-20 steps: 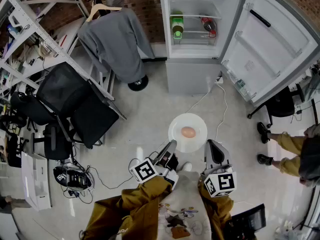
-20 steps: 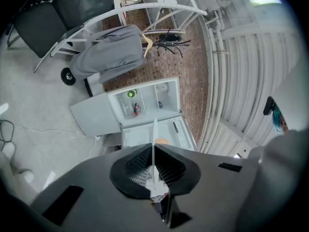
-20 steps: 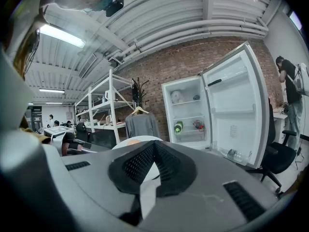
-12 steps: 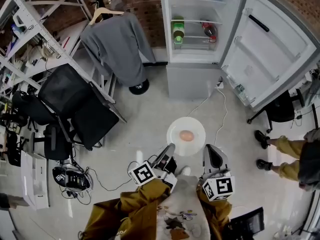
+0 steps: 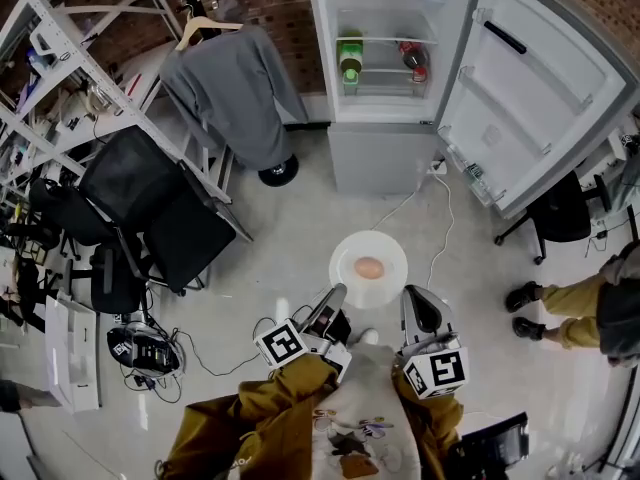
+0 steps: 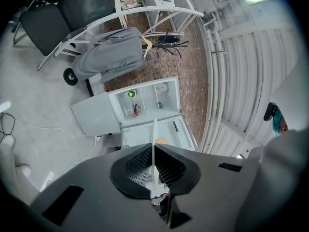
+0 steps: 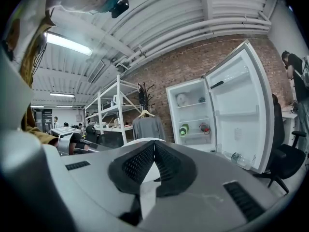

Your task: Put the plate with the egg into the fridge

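Observation:
A white plate (image 5: 350,253) with a brown egg (image 5: 369,266) on it hangs above the floor, in front of the open fridge (image 5: 383,28). My left gripper (image 5: 337,292) is shut on the plate's near left rim, and my right gripper (image 5: 406,294) is shut on its near right rim. In the left gripper view the plate (image 6: 154,134) shows edge-on between the closed jaws, with the egg (image 6: 162,141) just past it. In the right gripper view the white plate (image 7: 143,174) fills the gap of the closed jaws, and the fridge (image 7: 193,112) stands ahead.
The fridge door (image 5: 535,83) stands swung open to the right. A green bottle (image 5: 349,58) and a red-capped one (image 5: 413,54) lie on a shelf. A grey garment (image 5: 235,78), black chairs (image 5: 150,208) and metal shelving (image 5: 60,68) are at left. A person's legs (image 5: 565,308) are at right.
The plate and both grippers have drifted a little left and toward the fridge. The person's feet at the right have shifted.

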Motion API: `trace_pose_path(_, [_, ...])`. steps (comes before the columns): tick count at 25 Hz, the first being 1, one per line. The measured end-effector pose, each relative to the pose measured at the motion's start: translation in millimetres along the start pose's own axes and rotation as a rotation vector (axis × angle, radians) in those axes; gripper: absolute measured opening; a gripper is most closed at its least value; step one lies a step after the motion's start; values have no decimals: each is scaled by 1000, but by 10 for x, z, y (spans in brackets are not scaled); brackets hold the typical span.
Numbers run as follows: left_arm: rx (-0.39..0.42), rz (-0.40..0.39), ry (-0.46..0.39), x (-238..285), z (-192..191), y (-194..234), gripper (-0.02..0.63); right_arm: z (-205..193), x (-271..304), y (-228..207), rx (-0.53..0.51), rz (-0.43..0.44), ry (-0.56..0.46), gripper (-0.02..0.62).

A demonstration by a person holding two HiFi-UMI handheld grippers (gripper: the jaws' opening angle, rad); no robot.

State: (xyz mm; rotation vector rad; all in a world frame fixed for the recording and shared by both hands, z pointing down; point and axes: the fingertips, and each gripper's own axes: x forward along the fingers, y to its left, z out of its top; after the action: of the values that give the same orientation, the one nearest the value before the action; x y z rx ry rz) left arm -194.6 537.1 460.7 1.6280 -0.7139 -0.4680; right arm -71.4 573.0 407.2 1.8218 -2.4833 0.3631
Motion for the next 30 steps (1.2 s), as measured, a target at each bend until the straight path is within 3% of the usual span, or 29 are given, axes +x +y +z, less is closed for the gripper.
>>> trace_pose_path(6, [-17, -29, -43, 134, -152, -46, 20, 20, -11, -175, -36, 32, -5, 5])
trace_pose_path(21, [-49, -27, -33, 352, -438, -33, 20, -15, -156, -530, -12, 2, -10, 5])
trace_pose_path(26, [-32, -13, -55, 407, -274, 56, 20, -55, -65, -617, 6, -17, -1, 5])
trace_pose_path(30, [-65, -17, -88, 503, -63, 138, 20, -80, 101, -669, 16, -27, 8, 5])
